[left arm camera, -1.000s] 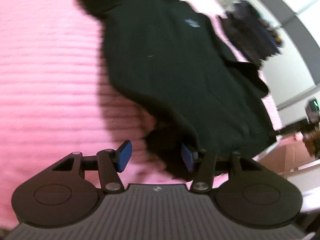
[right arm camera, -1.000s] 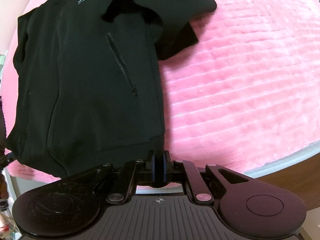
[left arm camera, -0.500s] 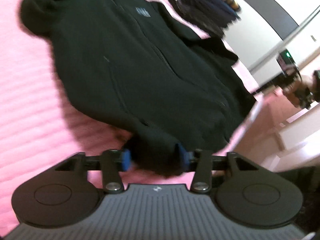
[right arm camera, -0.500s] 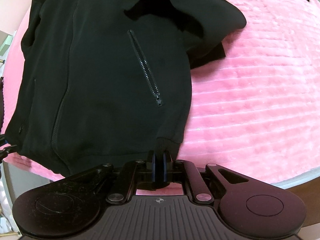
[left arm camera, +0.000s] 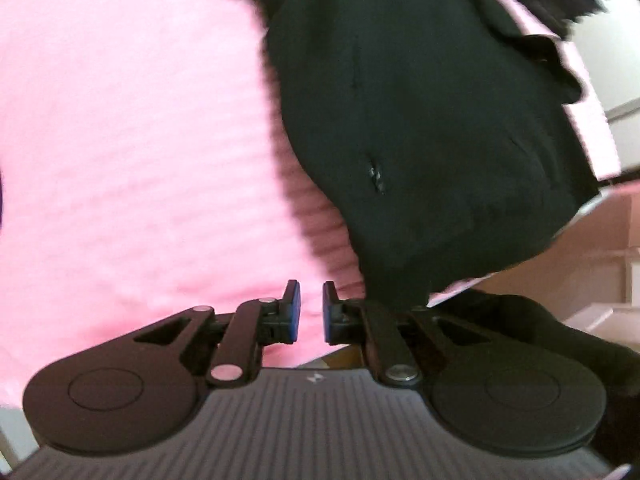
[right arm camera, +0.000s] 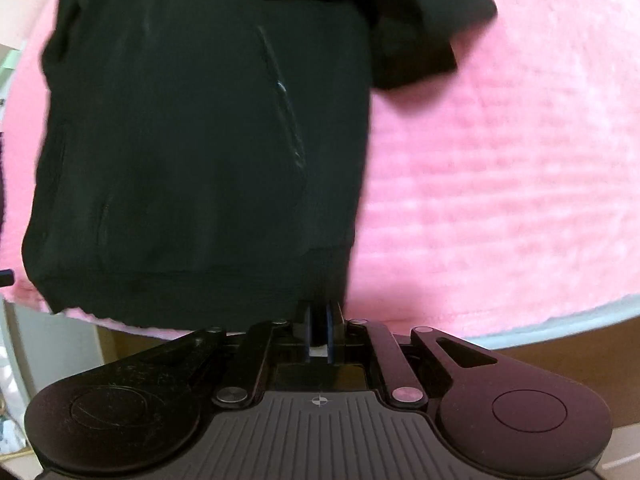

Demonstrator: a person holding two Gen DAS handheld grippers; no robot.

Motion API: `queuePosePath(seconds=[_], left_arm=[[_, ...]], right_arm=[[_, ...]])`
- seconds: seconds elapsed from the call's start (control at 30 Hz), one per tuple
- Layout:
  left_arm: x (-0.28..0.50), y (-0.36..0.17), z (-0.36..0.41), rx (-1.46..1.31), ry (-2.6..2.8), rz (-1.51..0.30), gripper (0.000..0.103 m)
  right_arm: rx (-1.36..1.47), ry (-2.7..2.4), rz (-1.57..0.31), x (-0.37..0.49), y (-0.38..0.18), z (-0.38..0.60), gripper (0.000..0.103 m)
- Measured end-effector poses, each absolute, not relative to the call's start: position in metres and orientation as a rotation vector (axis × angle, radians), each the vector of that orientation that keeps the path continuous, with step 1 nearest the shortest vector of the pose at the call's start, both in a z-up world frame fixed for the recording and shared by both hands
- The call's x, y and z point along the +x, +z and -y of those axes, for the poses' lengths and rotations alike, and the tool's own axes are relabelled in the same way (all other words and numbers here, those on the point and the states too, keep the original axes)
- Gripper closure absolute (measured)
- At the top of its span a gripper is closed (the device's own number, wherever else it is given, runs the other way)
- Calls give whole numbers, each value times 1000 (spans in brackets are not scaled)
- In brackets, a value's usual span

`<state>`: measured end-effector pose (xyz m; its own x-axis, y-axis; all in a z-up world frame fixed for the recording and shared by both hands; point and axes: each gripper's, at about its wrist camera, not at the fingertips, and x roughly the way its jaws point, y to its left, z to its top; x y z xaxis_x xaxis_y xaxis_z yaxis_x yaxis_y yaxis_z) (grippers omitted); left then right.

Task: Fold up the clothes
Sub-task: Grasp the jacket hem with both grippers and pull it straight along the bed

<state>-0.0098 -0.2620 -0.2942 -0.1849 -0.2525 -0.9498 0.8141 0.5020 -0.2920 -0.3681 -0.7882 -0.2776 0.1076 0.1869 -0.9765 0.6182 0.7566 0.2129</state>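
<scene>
Our 2 claws meet the black jacket (right arm camera: 192,140) hem on the pink blanket (right arm camera: 500,200): right claw (right arm camera: 319,334) nearly clenched at its corner, left claw (left arm camera: 311,312) released, hem rightward.

Matt black cloth jacket (right arm camera: 192,128), fuzzy pink blanket (right arm camera: 500,200)

In the left wrist view the black zip-front fleece jacket (left arm camera: 420,120) lies on the pink ribbed plush blanket (left arm camera: 140,140), filling the centre and upper right of the frame, with the blanket spreading over the whole left half. The left gripper (left arm camera: 311,312) sits at the bottom centre, just left of the jacket's hem, its jaws a little apart over the blanket.

In the right wrist view the jacket (right arm camera: 192,128) fills the upper left and centre, the blanket (right arm camera: 500,200) the right half. The right gripper (right arm camera: 318,322) sits at the bottom centre, directly below the hem's right corner.
</scene>
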Motion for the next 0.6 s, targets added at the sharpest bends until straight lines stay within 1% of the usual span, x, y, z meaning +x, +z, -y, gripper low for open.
queuePosePath(seconds=[0.07, 0.1, 0.13, 0.17, 0.2, 0.3, 0.37, 0.4, 0.43, 0.47, 0.5, 0.53, 0.57, 0.6], left_arm=[[-11, -301, 257, 436, -1021, -1455, 83], [-13, -304, 256, 396, -1034, -1454, 70], [-17, -309, 259, 384, -1042, -1457, 54], [-20, -314, 262, 372, -1050, -1460, 49], [-24, -320, 265, 360, -1058, -1464, 45], [-35, -336, 274, 325, -1081, -1473, 45], [-41, -347, 280, 317, -1072, -1495, 49], [-43, -352, 282, 316, -1062, -1510, 60], [-45, -355, 284, 311, -1055, -1519, 85], [-47, -355, 284, 298, -1053, -1519, 95], [-48, -353, 283, 288, -1051, -1520, 96], [-47, -348, 281, 283, -1048, -1520, 97], [-46, -339, 277, 285, -1050, -1522, 97], [-45, -329, 272, 292, -1055, -1523, 97]], right_arm=[[675, -401, -1461, -375, -287, 790, 98], [683, -416, -1451, -379, -288, 792, 91], [707, -427, -1432, -383, -287, 795, 78], [721, -442, -1417, -387, -286, 798, 47], [716, -456, -1408, -390, -283, 800, 30], [704, -446, -1373, -392, -280, 803, 30], [712, -440, -1348, -392, -282, 804, 30], [721, -436, -1335, -391, -286, 805, 30], [730, -432, -1321, -390, -289, 805, 30], [739, -428, -1308, -388, -292, 806, 31], [739, -415, -1305, -386, -298, 805, 34], [730, -393, -1312, -382, -304, 803, 48], [738, -378, -1322, -380, -308, 803, 79], [761, -369, -1334, -380, -308, 804, 93]])
